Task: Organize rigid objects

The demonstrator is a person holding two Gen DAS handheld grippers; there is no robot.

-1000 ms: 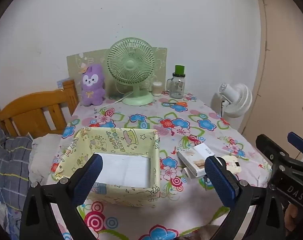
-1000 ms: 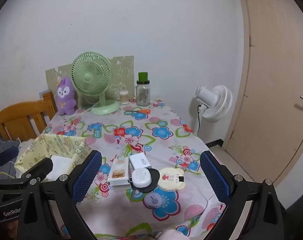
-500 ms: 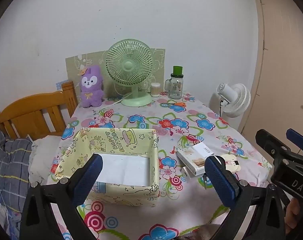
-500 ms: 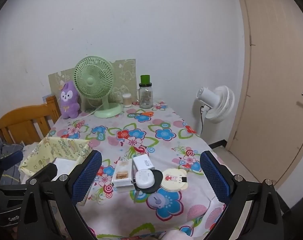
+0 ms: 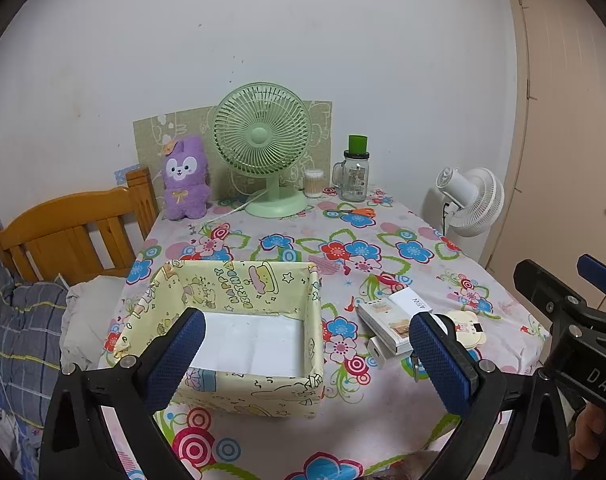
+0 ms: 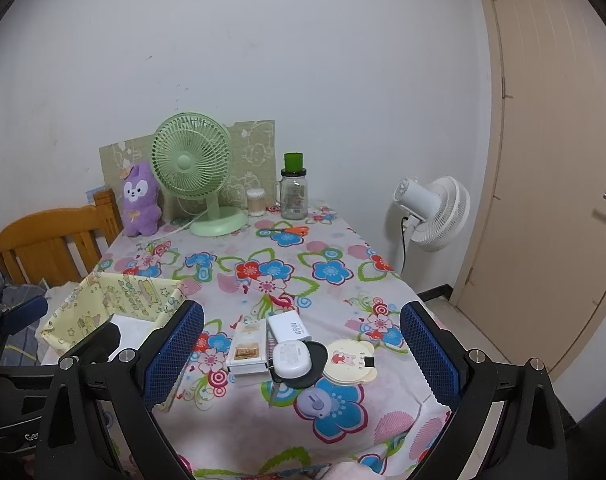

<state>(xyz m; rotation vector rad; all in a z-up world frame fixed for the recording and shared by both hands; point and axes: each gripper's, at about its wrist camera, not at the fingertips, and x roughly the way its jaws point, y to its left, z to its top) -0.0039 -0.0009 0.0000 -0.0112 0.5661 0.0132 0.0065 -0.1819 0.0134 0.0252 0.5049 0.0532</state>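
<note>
My left tool [image 5: 303, 354] hangs with its jaws spread wide and nothing between them, above the near edge of the counter [image 5: 263, 436]. Between its fingers I see the yellow fabric box [image 5: 239, 340], open side up, a white sheet on its floor. My right tool [image 6: 301, 354] is likewise released and empty, raised over the near right part of the counter. The long white box [image 6: 248, 348] lies flat with its long axis running away from me toward the wall. Touching its right side is the small white charger box [image 6: 289, 326], with a white oval case [image 6: 292, 358] on a black disc in front of it. Just right of those is the cream bear-shaped card [image 6: 351, 362]; nearer me lies a lilac round piece [image 6: 313, 402]. All sit framed between my right tool's fingers, to the right of the fabric box.
</note>
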